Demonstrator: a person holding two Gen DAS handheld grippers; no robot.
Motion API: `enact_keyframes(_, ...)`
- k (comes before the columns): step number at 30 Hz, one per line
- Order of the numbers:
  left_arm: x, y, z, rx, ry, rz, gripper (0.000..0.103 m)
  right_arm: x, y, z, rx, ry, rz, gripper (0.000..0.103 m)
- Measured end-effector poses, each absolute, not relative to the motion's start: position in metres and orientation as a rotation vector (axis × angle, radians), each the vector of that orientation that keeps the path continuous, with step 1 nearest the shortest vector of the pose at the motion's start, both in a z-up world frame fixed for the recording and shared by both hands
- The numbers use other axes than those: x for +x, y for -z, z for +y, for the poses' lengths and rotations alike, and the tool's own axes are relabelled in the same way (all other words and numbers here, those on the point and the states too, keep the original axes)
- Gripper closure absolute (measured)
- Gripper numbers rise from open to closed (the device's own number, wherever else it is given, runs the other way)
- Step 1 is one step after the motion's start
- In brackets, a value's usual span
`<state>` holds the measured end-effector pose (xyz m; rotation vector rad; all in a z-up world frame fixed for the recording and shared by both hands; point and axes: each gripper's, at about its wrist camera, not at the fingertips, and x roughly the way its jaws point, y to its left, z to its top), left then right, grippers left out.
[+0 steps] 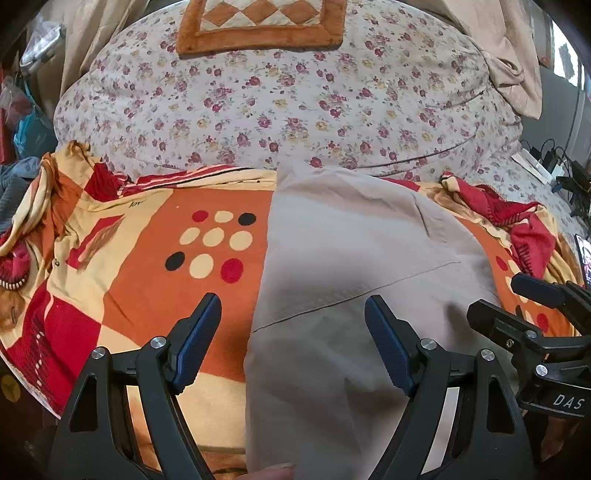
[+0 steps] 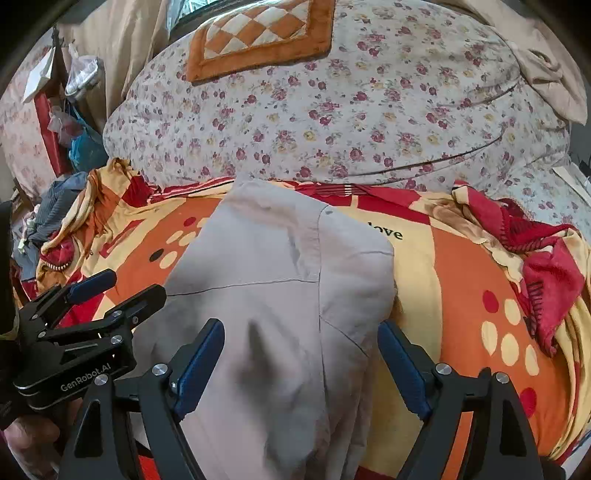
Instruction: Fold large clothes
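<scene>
A large beige-grey garment (image 1: pixel 351 258) (image 2: pixel 266 258) lies folded lengthwise on an orange, red and cream blanket (image 1: pixel 147 295) (image 2: pixel 461 277), with stitched seams running across it. My left gripper (image 1: pixel 293 332) hovers over the garment's left edge, open, with nothing between its blue pads (image 1: pixel 201 332). The right gripper (image 2: pixel 301 354) is open above the garment's near right part, its pads off the cloth. Each gripper shows in the other's view: the right gripper (image 1: pixel 517 301) at the right edge, the left gripper (image 2: pixel 122 291) at the left edge, both with their jaws apart.
Behind the blanket a floral quilt (image 1: pixel 258 110) (image 2: pixel 332 110) bulges up, with an orange checked cushion (image 1: pixel 258 22) on top. Bunched blanket folds (image 1: pixel 517 221) lie at the right. Bags and clothes (image 2: pixel 74 147) are piled at the left, and cables (image 1: pixel 554 158) at the far right.
</scene>
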<state>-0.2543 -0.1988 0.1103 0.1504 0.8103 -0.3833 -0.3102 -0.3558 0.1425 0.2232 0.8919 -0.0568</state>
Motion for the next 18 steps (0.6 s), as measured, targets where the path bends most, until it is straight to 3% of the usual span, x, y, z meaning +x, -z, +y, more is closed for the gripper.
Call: enact_keyframes(18, -0.2495, -0.1051, -0.1959, 0.137, 0.386, 0.828, 0.023, -0.3047, -0.1373, -0.3499, 0.212, 0.048, 0.917, 0.02)
